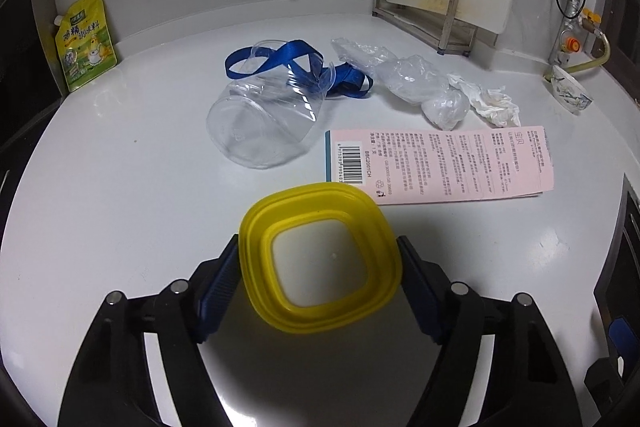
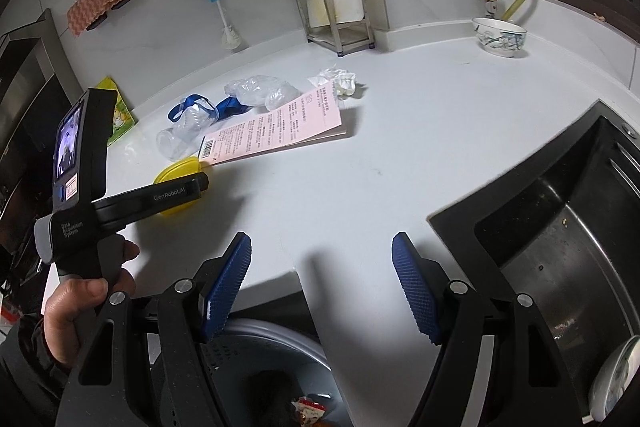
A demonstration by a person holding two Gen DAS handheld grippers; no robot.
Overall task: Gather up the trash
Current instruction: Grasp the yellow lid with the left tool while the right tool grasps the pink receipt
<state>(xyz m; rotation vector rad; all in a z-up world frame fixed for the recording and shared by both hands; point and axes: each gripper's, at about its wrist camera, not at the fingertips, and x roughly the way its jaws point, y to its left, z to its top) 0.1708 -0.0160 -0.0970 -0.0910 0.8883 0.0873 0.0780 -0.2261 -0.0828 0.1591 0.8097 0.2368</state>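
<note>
My left gripper [image 1: 320,259] is shut on a yellow square plastic lid [image 1: 320,255], holding it by its two sides just above the white counter; it also shows in the right wrist view [image 2: 176,171]. Beyond it lie a pink printed card [image 1: 436,163], a clear plastic bottle [image 1: 260,123] with a blue ribbon [image 1: 296,63], a crumpled clear bag [image 1: 416,83] and a crumpled white tissue [image 1: 488,99]. My right gripper [image 2: 320,275] is open and empty at the counter's front edge, above a grey bin [image 2: 280,355] that holds wrappers.
A black sink [image 2: 560,235] lies to the right. A patterned bowl [image 2: 500,37] stands at the back right by the gas pipe. A metal rack [image 1: 424,3] holds a white board at the back. A yellow seasoning pouch [image 1: 86,43] leans at the left wall.
</note>
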